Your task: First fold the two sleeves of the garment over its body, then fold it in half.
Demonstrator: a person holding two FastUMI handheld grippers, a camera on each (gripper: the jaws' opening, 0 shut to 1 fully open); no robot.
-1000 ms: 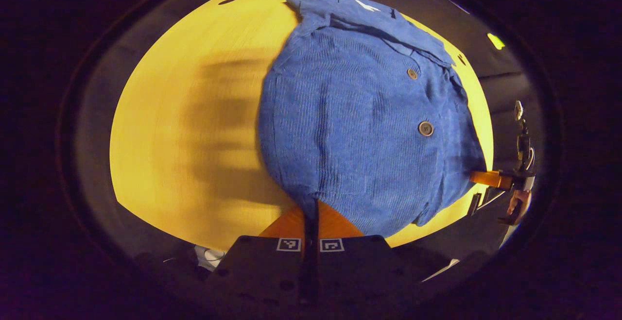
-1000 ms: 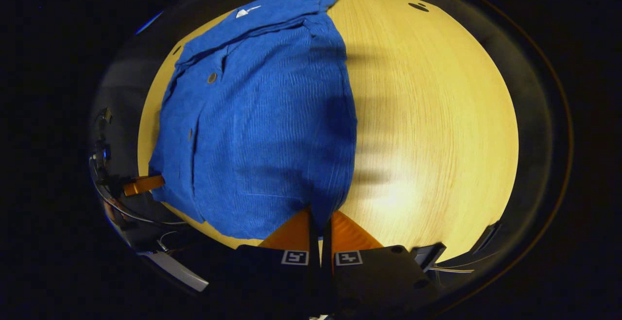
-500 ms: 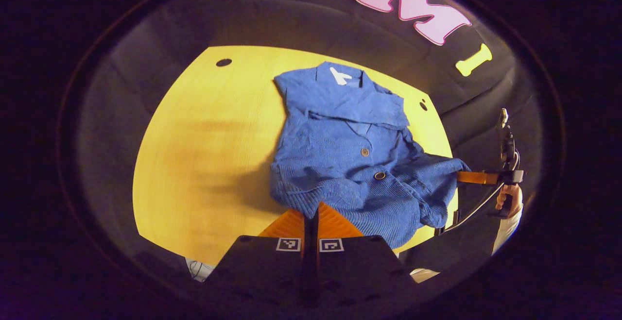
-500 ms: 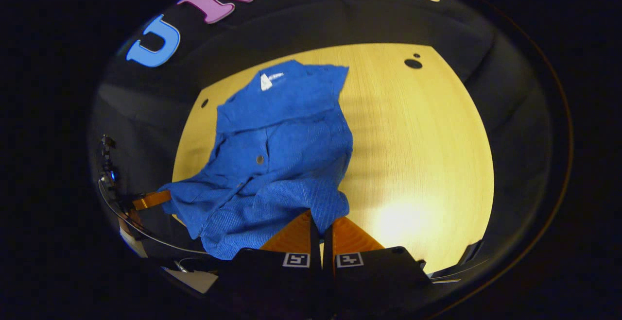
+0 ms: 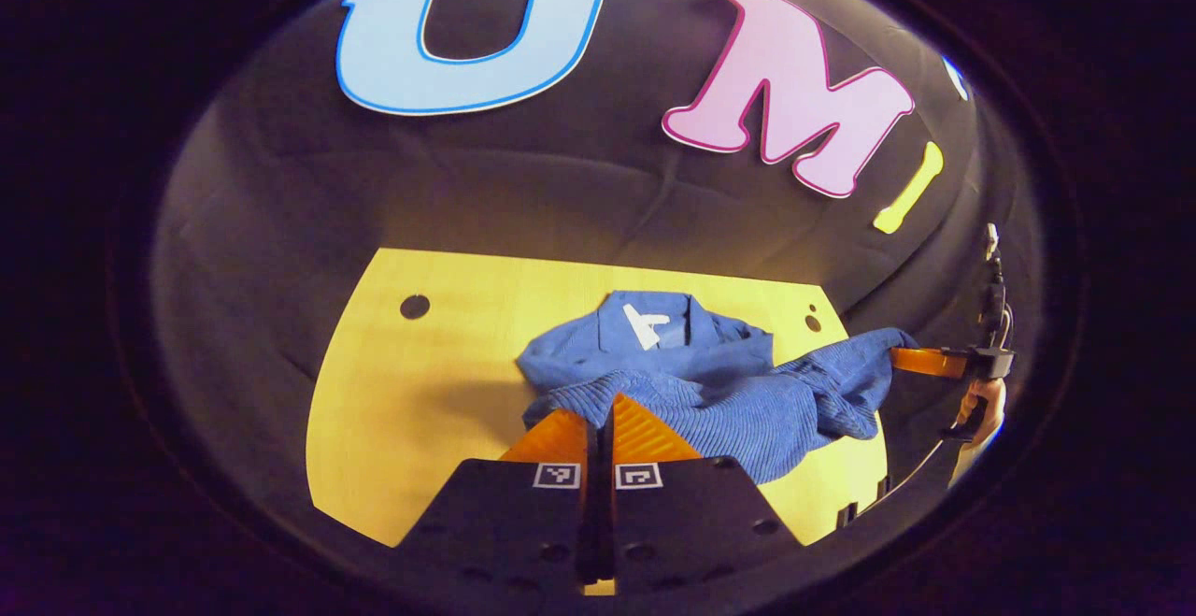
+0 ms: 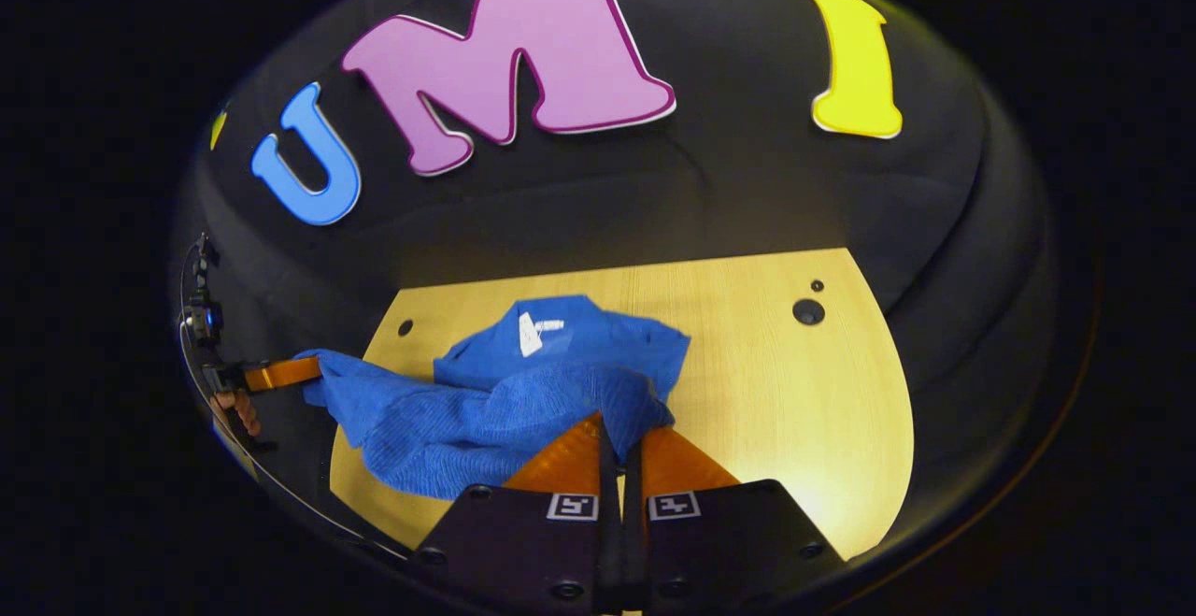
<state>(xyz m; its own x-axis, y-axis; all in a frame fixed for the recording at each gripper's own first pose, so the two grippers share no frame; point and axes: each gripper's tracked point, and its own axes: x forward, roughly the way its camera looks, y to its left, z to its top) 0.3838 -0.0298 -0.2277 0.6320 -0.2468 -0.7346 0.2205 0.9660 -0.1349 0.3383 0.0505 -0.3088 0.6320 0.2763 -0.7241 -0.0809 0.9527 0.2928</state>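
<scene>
- One white label (image 5: 647, 326) sits inside the blue garment (image 5: 738, 401) collar, unreadable.
- Left tool (image 5: 598, 420) and right tool (image 6: 619, 448) each clench the garment's hem above the worktop (image 5: 420, 392).

This is a recording booth, a staged set-up and no lived-in room. Black cloth (image 5: 280, 214) hangs as a curved wall close around the far side and both flanks of a single light wooden table (image 6: 766, 382), which has small round holes (image 6: 808, 311) near its far corners. Warm light falls on the tabletop while all around it stays dark. At the right edge of the left gripper view a hand (image 5: 981, 406) grips a handle with a cable.
</scene>
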